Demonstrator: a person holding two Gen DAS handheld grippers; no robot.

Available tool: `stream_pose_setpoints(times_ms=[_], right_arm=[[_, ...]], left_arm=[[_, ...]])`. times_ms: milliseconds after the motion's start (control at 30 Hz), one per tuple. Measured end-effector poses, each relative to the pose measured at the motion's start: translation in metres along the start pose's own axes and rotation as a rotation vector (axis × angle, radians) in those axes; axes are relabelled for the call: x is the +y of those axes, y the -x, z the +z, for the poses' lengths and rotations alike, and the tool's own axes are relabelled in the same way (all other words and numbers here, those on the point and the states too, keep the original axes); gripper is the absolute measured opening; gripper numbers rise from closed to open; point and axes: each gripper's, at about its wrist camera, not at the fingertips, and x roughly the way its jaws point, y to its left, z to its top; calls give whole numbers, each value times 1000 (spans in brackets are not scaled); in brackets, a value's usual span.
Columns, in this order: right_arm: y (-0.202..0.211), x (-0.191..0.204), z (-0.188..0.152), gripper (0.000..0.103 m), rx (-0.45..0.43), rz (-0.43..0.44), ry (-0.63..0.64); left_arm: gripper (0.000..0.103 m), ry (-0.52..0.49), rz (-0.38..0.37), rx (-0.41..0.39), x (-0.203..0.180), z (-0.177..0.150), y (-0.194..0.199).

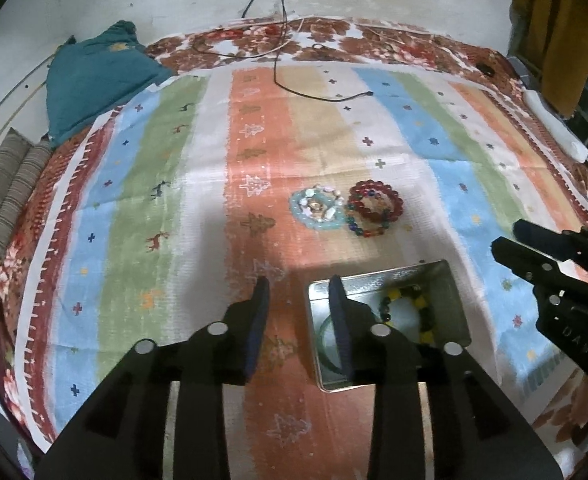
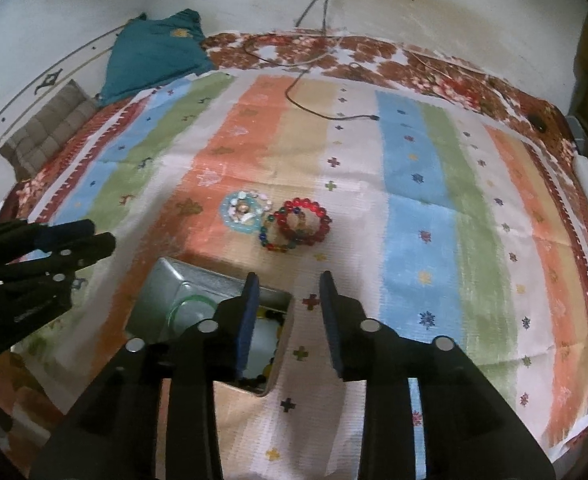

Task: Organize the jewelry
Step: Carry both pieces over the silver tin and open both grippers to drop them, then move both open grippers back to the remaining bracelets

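Note:
A silver metal tin (image 1: 450, 280) (image 2: 162, 280) lies open on the striped cloth, holding a yellow-and-black bead bracelet (image 1: 422, 308) and a green bangle (image 2: 182, 306). Beyond it lie a pale turquoise bead bracelet (image 1: 318, 210) (image 2: 244, 213), a red bead bracelet (image 1: 378, 200) (image 2: 304, 220) and a multicoloured bead bracelet (image 1: 360, 228) (image 2: 274, 242). My left gripper (image 1: 299, 286) is open and empty, hovering at the tin's left edge. My right gripper (image 2: 289, 280) is open and empty just right of the tin; it also shows in the left wrist view (image 1: 506, 236).
A striped cloth (image 1: 174, 200) covers a floral bedsheet (image 2: 434, 64). A teal cushion (image 1: 94, 76) and a grey striped cushion (image 1: 10, 196) sit at the far left. A black cable (image 1: 322, 94) trails across the cloth's far side. A white object (image 1: 554, 124) lies at the right edge.

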Motion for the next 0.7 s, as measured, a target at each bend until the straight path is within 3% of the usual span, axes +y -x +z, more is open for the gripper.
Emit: stream_pose_setpoints(times_ms=[67, 167, 400, 700], right_arm=[[-2, -2, 1, 41, 5, -5, -4], [-8, -4, 3, 47, 15, -14, -4], [-18, -7, 10, 58, 30, -22, -9], [-29, -11, 20, 69, 49, -11, -20]], left_arm=[[39, -4, 12, 1, 1, 2, -3], [53, 0, 15, -11, 4, 7, -4], [66, 8, 1, -18, 6, 20, -15], [76, -25, 12, -22, 3, 34, -26]])
